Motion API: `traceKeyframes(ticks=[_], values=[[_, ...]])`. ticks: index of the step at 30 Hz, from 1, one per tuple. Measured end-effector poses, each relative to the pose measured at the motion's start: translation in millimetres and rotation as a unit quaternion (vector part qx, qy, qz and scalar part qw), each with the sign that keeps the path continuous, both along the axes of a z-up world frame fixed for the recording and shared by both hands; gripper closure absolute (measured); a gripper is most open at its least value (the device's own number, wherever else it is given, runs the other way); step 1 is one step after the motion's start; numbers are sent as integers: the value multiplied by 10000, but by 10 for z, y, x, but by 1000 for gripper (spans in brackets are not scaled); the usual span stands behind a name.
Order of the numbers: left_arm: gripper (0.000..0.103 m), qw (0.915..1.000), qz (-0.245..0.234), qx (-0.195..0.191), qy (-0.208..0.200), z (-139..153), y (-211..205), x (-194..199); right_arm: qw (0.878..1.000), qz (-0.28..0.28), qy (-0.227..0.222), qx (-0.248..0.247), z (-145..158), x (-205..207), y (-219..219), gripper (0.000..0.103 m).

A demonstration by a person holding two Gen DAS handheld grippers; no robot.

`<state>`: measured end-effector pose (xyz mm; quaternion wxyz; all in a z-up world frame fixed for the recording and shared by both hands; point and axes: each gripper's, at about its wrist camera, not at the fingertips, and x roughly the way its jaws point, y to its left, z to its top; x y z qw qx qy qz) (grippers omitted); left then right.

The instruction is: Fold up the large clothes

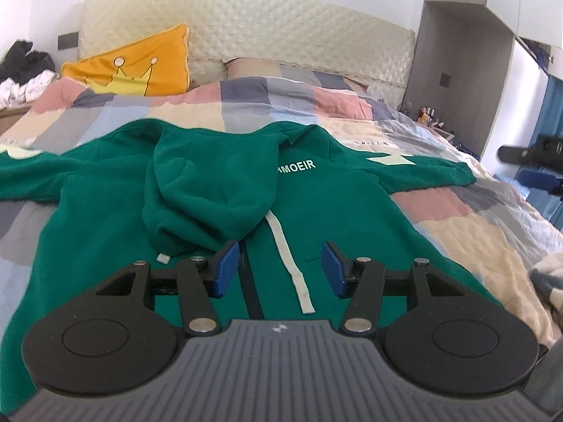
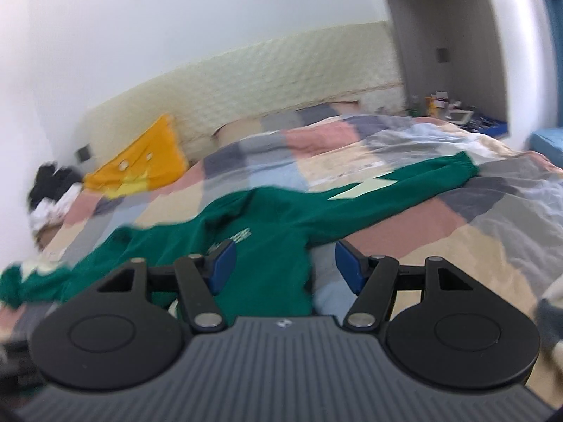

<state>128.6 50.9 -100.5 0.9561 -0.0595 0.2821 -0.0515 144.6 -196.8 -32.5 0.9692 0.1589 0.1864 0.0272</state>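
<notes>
Green hoodie [image 1: 105, 211] lies spread front-up on the checked quilt [image 1: 440, 211], sleeves out to both sides, hood flopped down over its chest. My left gripper [image 1: 278, 269] hangs above the hoodie's zip and white drawcord [image 1: 288, 263], jaws apart, empty. Right gripper [image 2: 285, 269] above the hoodie's side edge, jaws apart, gripping nothing

Left gripper [image 1: 278, 269] and right gripper [image 2: 285, 269] hold fingers apart, empty.
</notes>
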Motion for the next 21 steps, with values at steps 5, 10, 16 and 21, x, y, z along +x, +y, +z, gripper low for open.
traceKeyframes(ticks=[5,10,16,21], values=[[44,9995,106,-261,158,-108,28,94,9989,-295,206,289,78,313,-452,38],[43,9992,257,-185,253,-208,-10,179,9911,-1213,466,297,-95,846,-824,36],[42,9980,392,-241,441,-309,-20,303,9776,-1510,1021,1049,-641,1385,-1111,37],[42,9973,460,-201,530,-392,-28,396,9675,-1701,1317,1331,-1026,1641,-1259,36]])
